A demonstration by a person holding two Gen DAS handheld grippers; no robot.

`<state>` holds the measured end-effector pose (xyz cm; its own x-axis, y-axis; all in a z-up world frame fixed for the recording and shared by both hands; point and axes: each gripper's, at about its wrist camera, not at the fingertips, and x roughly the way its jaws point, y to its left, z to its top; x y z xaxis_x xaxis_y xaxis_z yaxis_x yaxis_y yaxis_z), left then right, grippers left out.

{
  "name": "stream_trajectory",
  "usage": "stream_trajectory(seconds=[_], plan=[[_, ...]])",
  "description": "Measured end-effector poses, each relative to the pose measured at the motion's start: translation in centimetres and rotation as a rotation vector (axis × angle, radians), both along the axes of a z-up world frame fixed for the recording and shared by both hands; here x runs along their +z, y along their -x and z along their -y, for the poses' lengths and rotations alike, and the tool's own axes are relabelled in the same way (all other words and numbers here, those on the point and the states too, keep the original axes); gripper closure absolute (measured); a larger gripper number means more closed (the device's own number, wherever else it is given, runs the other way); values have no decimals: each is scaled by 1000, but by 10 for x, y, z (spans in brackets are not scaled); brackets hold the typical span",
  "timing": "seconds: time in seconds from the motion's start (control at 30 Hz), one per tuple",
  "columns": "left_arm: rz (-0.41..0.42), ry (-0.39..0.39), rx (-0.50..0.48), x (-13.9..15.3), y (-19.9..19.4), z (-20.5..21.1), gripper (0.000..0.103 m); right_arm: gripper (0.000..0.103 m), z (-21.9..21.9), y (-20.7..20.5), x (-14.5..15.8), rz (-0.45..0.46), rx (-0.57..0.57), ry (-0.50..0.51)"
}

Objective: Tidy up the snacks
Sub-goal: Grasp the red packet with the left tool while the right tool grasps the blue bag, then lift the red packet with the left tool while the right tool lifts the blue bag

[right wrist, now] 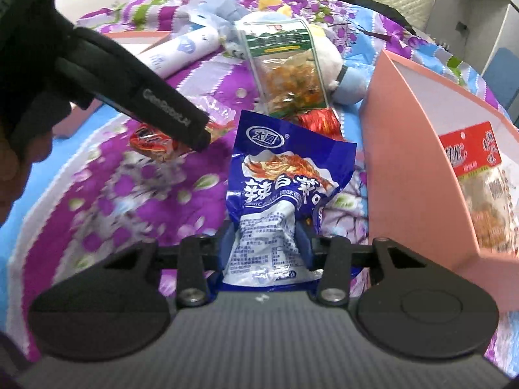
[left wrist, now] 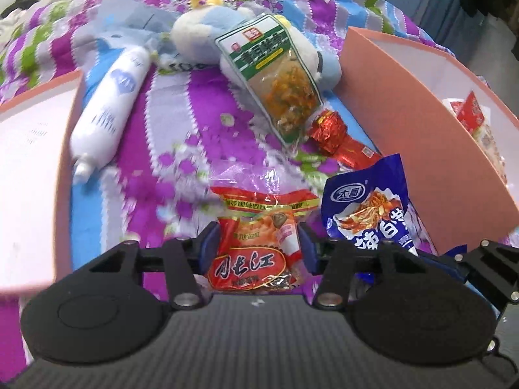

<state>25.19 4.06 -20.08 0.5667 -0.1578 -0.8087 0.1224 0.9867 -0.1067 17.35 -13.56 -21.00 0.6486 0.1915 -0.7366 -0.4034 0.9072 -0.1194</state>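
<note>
A red and orange snack packet (left wrist: pixel 249 259) is held off the flowered bedspread with my left gripper (left wrist: pixel 258 230) shut on it, blue pads pressing both sides. Just to its right is a blue and white snack packet (left wrist: pixel 363 214). In the right wrist view that blue packet (right wrist: pixel 279 175) stands upright between the pads of my right gripper (right wrist: pixel 265 230), which is shut on its lower part. The left gripper's black finger (right wrist: pixel 168 110) reaches in from the upper left, over the red packet (right wrist: pixel 152 142).
A pink box (right wrist: pixel 415 162) at the right holds a red-labelled packet (right wrist: pixel 476 162). Another pink box (left wrist: pixel 32 129) is at the left. Between them on the bedspread lie a green packet (left wrist: pixel 275 77), a red foil snack (left wrist: pixel 334 133), a white tube (left wrist: pixel 110 103) and a plush toy (left wrist: pixel 201 29).
</note>
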Motion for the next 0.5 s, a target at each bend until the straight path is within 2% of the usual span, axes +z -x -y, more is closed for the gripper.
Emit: stream_trajectory(seconds=[0.3, 0.5], plan=[[-35, 16, 94, 3, 69, -15, 47, 57, 7, 44, 7, -38, 77, -20], [-71, 16, 115, -8, 102, -20, 43, 54, 13, 51, 1, -77, 94, -65]])
